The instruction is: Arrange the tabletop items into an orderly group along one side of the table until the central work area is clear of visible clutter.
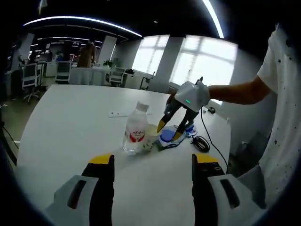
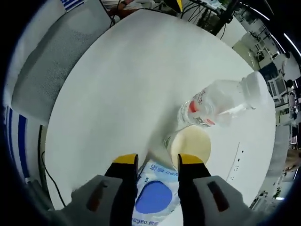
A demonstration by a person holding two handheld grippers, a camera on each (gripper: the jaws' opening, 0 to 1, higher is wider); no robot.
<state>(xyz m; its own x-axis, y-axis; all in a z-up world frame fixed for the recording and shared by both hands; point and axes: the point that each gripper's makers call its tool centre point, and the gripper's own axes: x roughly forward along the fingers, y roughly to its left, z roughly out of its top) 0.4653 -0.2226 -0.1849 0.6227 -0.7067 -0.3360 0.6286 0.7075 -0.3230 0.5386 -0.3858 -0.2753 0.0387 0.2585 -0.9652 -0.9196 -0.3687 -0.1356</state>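
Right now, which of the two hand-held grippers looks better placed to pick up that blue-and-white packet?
The right hand-held gripper, probably. Its open jaws hang directly over the flat blue-and-white plastic packet, beside the clear plastic water bottle. The left hand-held gripper sits further back over bare white table.

Desk [image 1: 70,127] was wide open on the left; bottle [image 1: 136,128], cup [image 2: 190,145] and packet [image 2: 153,195] crowded together near the cable [image 1: 202,141].
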